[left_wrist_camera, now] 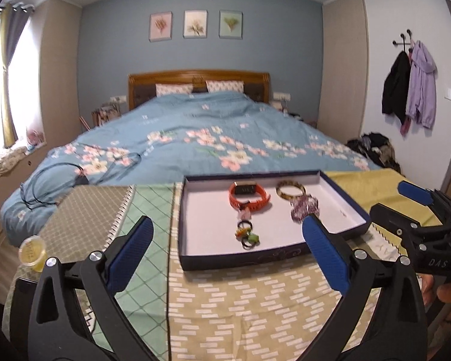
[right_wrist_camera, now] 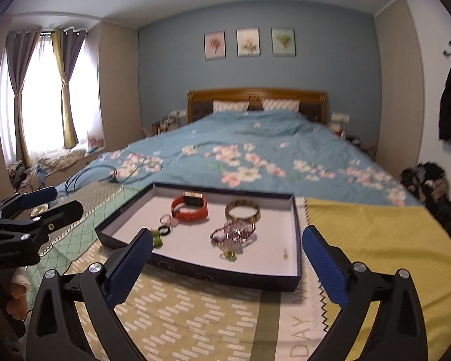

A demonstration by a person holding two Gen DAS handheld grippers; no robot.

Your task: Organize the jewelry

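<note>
Apparently the sorting is at or near its end: every piece in sight lies inside the shallow dark-walled tray, which sits on the patterned cloth at the near end of the bed. The orange watch lies toward the far middle, the mottled bangle just to its right, the purple beaded bracelet nearer than the bangle, and a loose line of small rings runs toward the near wall.

Nothing else that looks like jewelry shows on the cloth, so the next move is probably a check for stray pieces, or a tidier spacing of what lies in the tray; the small rings would need a narrow, careful pinch.

Both tools hang short of the tray's near wall. The left gripper has its jaws spread wide with nothing between them, touching nothing. The right gripper is likewise fully spread and empty.
</note>
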